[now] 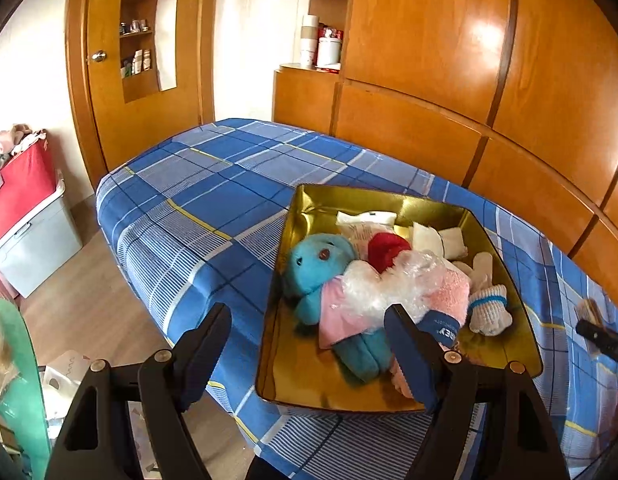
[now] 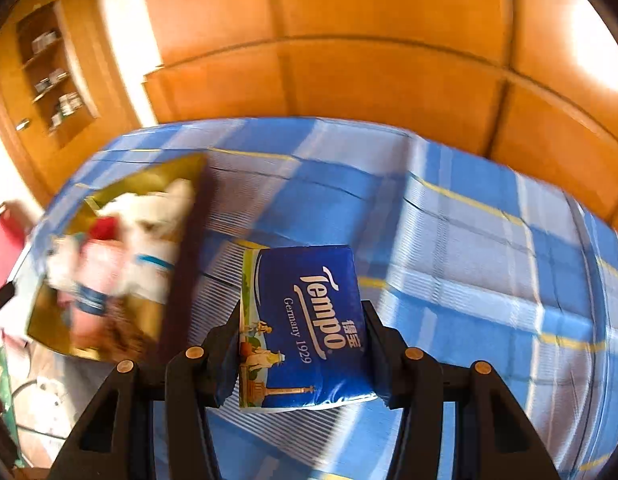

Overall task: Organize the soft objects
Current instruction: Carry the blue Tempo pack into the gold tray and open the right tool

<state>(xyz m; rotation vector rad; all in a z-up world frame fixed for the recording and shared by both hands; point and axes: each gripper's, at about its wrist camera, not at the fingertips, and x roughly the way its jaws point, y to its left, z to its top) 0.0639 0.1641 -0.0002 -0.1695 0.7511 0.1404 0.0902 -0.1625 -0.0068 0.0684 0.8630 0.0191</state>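
Both tongs are in my sight: the right gripper (image 2: 301, 344) is clenched on a blue tissue pack (image 2: 305, 328) at the lower centre of its frame, over the checked bedsheet (image 2: 469, 240). My left gripper (image 1: 305, 356) is released and empty, near the gold tin (image 1: 281, 360) with a blue plush toy (image 1: 321, 264) at lower right.

Blue tissue pack (image 2: 305, 328), gold tin (image 1: 293, 360)

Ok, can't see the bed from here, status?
Left gripper open, empty, over tin. Right gripper shut on tissue pack, above bedspread. Nothing in the way.
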